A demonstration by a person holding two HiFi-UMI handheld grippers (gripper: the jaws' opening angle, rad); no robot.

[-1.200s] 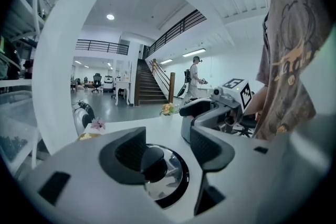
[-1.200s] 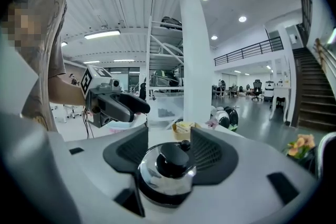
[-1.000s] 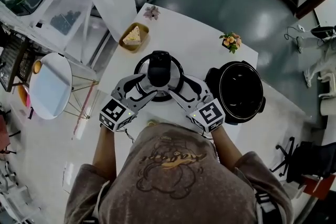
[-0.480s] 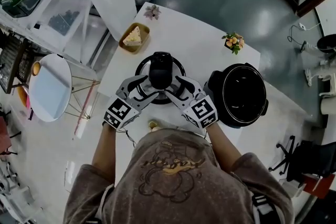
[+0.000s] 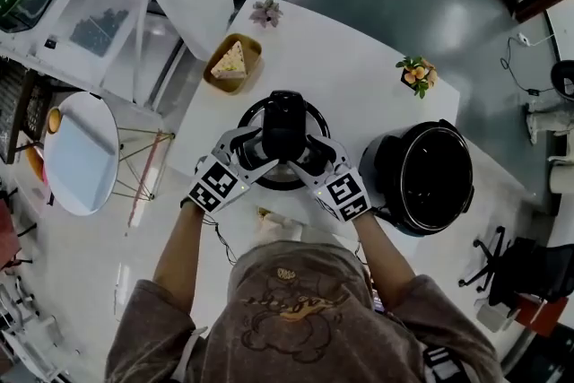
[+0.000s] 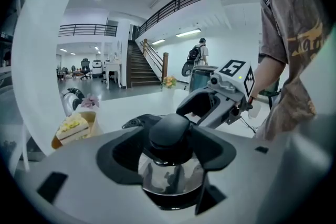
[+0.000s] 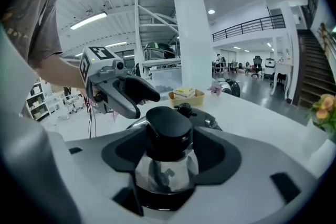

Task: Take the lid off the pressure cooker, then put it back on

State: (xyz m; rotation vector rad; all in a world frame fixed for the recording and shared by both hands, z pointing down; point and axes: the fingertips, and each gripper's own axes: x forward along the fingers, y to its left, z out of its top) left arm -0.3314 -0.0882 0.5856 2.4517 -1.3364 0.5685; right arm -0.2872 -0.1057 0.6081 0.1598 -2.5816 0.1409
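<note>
The left hand-held gripper (image 5: 258, 148) and right hand-held gripper (image 5: 309, 155) both straddle the lid's (image 5: 247, 117) black knob (image 5: 285, 126). Their jaws are spread and have just been opening. The lid sits on the tabletop (image 5: 350, 76) beneath them, and the cooker pot (image 5: 381, 170) stands just beyond the right one.

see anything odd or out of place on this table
Nothing stands out. The lid sits level on the table beside the open pressure cooker, which fits the task; nothing looks spilled or tipped.
</note>
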